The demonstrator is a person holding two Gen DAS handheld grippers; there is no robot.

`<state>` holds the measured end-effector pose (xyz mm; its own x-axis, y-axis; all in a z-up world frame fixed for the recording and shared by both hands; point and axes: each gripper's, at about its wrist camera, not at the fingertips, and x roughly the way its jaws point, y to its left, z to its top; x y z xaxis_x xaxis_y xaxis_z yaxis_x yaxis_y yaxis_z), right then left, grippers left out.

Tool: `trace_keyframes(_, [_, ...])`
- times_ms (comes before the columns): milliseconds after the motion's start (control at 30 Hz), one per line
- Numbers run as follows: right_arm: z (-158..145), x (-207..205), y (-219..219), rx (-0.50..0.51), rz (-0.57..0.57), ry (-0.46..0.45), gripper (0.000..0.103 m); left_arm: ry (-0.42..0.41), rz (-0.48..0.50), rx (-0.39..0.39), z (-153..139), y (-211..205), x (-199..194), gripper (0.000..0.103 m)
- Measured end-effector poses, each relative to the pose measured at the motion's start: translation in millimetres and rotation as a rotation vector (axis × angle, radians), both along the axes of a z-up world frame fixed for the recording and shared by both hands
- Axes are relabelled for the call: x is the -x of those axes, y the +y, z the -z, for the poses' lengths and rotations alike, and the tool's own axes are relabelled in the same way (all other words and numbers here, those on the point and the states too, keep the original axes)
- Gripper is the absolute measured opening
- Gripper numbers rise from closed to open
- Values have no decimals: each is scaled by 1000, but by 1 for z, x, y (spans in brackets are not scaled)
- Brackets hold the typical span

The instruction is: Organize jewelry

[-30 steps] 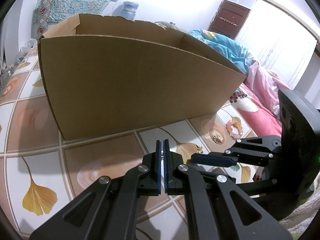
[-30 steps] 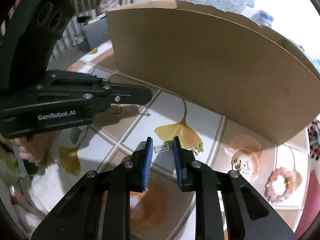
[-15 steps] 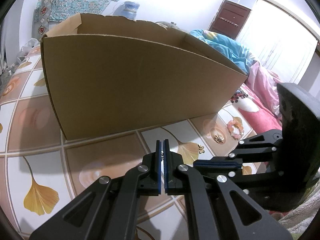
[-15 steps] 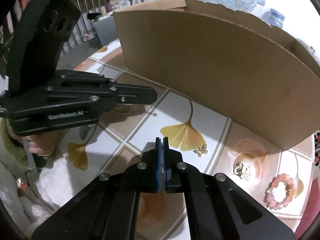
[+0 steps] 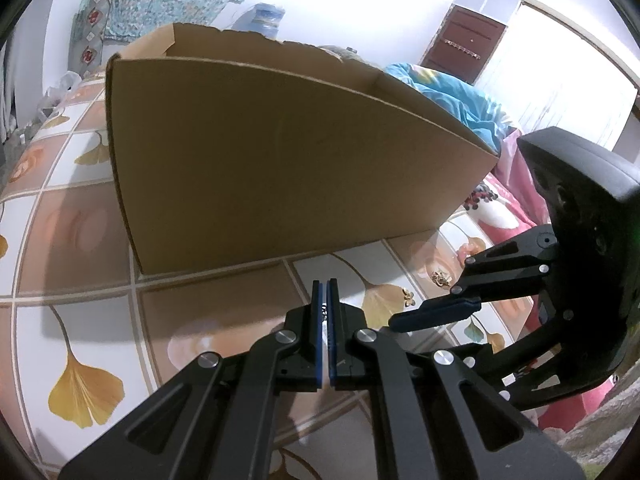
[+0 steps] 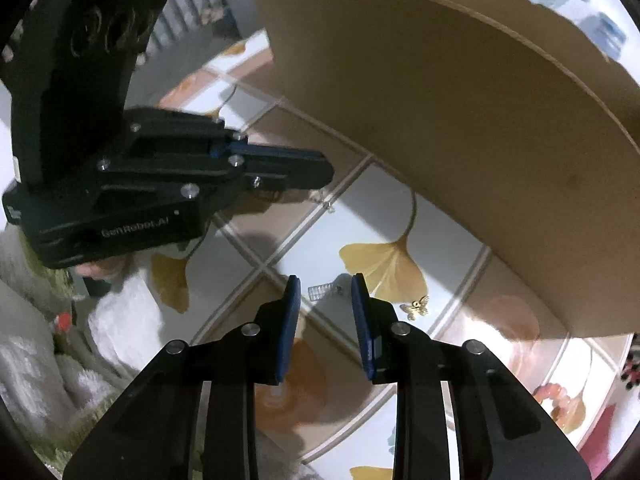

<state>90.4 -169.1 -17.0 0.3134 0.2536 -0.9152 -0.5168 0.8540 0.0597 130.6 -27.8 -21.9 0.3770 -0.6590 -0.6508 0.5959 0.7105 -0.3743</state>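
Lettering "GenRobot.AI" is legible on the left gripper (image 6: 320,170) body, left of frame in the right wrist view. Its pads are pressed nearly together on a small item, too obscured to identify. The right gripper (image 6: 325,300) stands parted, a small silver charm (image 6: 321,291) lying between its fingertips, gold butterfly charm (image 6: 416,307) just right. The cardboard box (image 5: 280,160) fills upper frame; contents hidden. Pink bead bracelet (image 6: 558,398) is cut off lower right.
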Motion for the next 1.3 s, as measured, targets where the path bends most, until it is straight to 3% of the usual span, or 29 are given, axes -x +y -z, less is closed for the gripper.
trace_keyframes(333, [4, -7, 29, 170, -116, 48, 24, 7, -3, 44, 5, 8, -1, 1])
trace_keyframes(533, [7, -13, 47, 226, -187, 90, 16, 10, -8, 73, 4, 13, -2, 1])
trace_keyframes(967, [7, -18, 56, 197, -177, 137, 12, 7, -7, 99, 2, 19, -2, 1])
trace_keyframes(1167, [-1, -14, 58, 167, -165, 119, 12, 7, -13, 114, -1, 25, 0, 1])
trace_keyframes(1200, [-6, -13, 58, 160, -159, 105, 0, 4, -15, 120, -3, 26, 1, 1])
trace_keyframes(1300, [-32, -7, 45, 110, -125, 56, 0, -11, -17, 135, -16, 32, 7, 1])
